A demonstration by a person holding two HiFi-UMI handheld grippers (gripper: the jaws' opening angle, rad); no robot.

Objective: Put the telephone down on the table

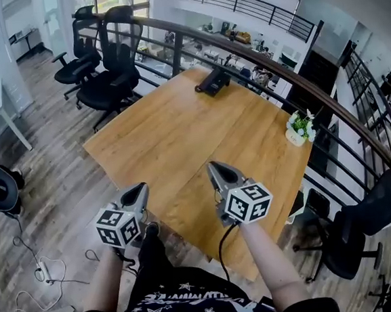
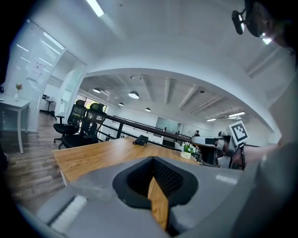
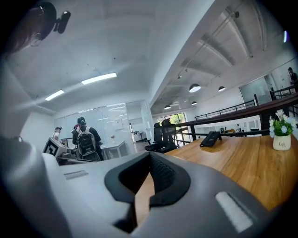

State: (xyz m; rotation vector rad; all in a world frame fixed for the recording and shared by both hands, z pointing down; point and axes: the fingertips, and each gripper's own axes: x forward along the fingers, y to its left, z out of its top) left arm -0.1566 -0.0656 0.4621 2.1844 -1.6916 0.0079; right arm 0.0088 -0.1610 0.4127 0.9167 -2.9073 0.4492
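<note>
Currently L gripper (image 1: 142, 186) and R gripper (image 1: 213, 164) sit at near counter (image 1: 180, 136) edge, both jaws closed tip-to-tip, nothing betw. them. Telephone (image 1: 211, 82) already rests on counter at far edge by railing (image 1: 327, 108), well ahead of both, long axis approx. along that edge. R gripper marginally nearer.

One bench (image 1: 180, 139) carries one telephone (image 1: 211, 82) and one potted plant (image 1: 300, 128). Two black office chairs stand beyond it: a nearer chair (image 1: 111, 81), a farther chair (image 1: 77, 64). Two grippers: left gripper (image 1: 142, 187), right gripper (image 1: 214, 165).
</note>
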